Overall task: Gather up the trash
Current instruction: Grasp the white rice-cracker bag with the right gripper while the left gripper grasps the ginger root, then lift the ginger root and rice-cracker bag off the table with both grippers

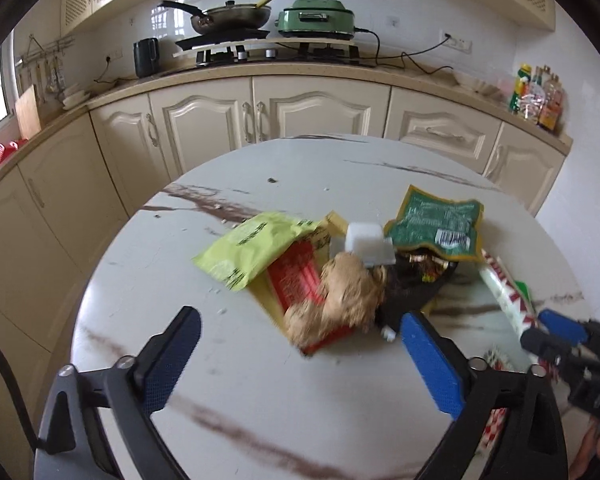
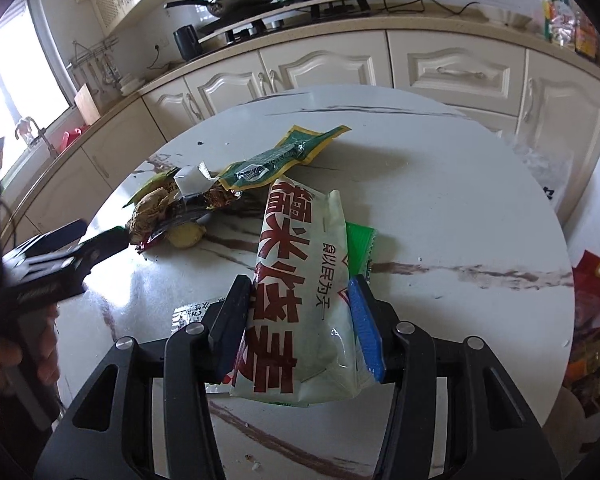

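Both grippers hang over a round white marble-veined table (image 2: 480,208) in a kitchen with cream cabinets (image 1: 204,116). Right gripper (image 2: 300,312) has its jaws partly closed around a long white packet with big red characters (image 2: 296,280); both pads sit against the packet's sides and its film bulges between them, so it is gripped, with its far end lying on the tabletop. Left gripper (image 1: 304,344) stands wide open with nothing between its blue pads, poised just in front of the trash heap and not touching it.

That heap lies near the middle of the table. Its largest pieces are a yellow-green wrapper (image 1: 248,248) on the left, overlapping a red and yellow packet (image 1: 296,280), and a green foil pouch with a barcode (image 1: 436,220) on the right. A brown, lumpy piece (image 1: 340,292), blurred, lies on the red packet. Beside it is a dark wrapper (image 1: 416,276), and on top of the heap sits a small white plastic tub (image 1: 366,244). A bright green sachet (image 2: 360,244) shows just beside the white packet, partly under its edge. In the right wrist view a small yellowish lump (image 2: 186,235) lies at the near edge of the heap. Tiny white crumbs (image 1: 220,312) dot the tabletop.
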Demonstrator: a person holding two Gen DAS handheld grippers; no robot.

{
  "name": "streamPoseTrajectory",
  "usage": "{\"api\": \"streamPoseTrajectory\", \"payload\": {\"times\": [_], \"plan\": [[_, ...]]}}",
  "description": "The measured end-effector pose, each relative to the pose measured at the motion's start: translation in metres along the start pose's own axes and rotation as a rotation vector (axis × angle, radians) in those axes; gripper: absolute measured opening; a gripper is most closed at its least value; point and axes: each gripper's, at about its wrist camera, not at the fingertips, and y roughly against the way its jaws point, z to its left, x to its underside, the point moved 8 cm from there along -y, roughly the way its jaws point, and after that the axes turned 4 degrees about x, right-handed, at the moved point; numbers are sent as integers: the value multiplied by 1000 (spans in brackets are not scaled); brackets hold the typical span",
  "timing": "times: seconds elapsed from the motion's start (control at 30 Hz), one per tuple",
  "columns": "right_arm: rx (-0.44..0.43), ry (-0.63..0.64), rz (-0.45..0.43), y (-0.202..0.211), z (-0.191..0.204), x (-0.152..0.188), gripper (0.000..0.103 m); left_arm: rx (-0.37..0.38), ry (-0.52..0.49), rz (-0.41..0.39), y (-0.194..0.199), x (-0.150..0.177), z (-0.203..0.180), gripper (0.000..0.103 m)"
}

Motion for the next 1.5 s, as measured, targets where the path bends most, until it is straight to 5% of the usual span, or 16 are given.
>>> {"api": "streamPoseTrajectory", "payload": {"times": [0.2, 0.4, 0.77, 0.87, 1.47, 1.5], "plan": [[17, 15, -2, -4, 1, -2, 49, 22, 27, 32, -42, -10, -6, 78], [34, 22, -5, -6, 4, -5, 49, 87, -5, 25, -49, -16, -23, 37], [126, 101, 23, -19, 11, -12, 62, 130, -2, -38, 0, -6, -27, 35], [195, 177, 41, -27, 14, -15, 49, 144, -9, -58, 25, -2, -29, 35], [123, 86, -76, 54, 33, -7, 46, 192, -15, -166, 189, 54, -16, 35], [112, 97, -93, 62, 43, -8, 20, 189, -12, -171, 199, 58, -11, 35]]}}
